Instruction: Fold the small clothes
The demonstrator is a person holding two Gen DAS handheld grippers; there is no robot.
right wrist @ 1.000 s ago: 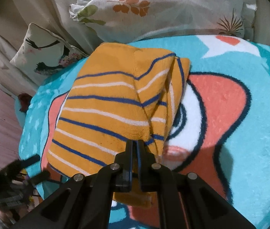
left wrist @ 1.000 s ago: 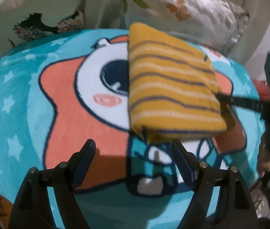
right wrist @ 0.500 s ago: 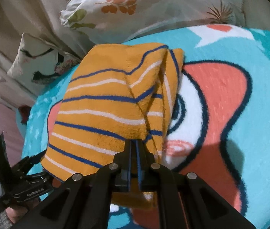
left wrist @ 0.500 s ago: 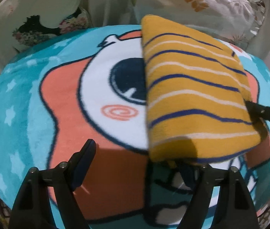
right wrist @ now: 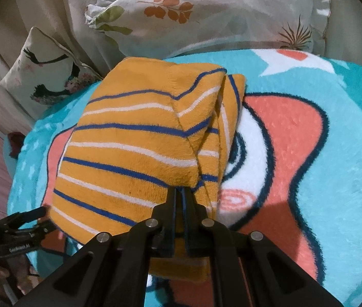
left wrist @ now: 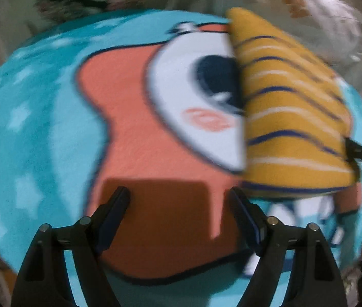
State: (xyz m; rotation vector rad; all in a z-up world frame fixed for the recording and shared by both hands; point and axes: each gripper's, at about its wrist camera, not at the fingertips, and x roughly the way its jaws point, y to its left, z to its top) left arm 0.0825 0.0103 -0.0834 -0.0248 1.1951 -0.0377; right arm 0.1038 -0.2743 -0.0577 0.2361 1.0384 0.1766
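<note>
Your right gripper point(right wrist: 181, 194) pinches the folded striped garment point(right wrist: 140, 153) while your left gripper point(left wrist: 179, 204) hangs spread over the blanket point(left wrist: 40, 128).

Left wrist view: blurred, your left claw stands wide with nothing between its fingers, having just closed a touch, above the orange patch of the cartoon blanket; the mustard garment with blue and white stripes lies at right of frame, the right gripper's dark tip meeting its right edge. Right wrist view: your right claw is pressed together on the garment's near corner at centre frame; the garment spreads up and left over the blanket, floral pillows point(right wrist: 206, 12) fill the top, your left gripper shows at lower left.
</note>
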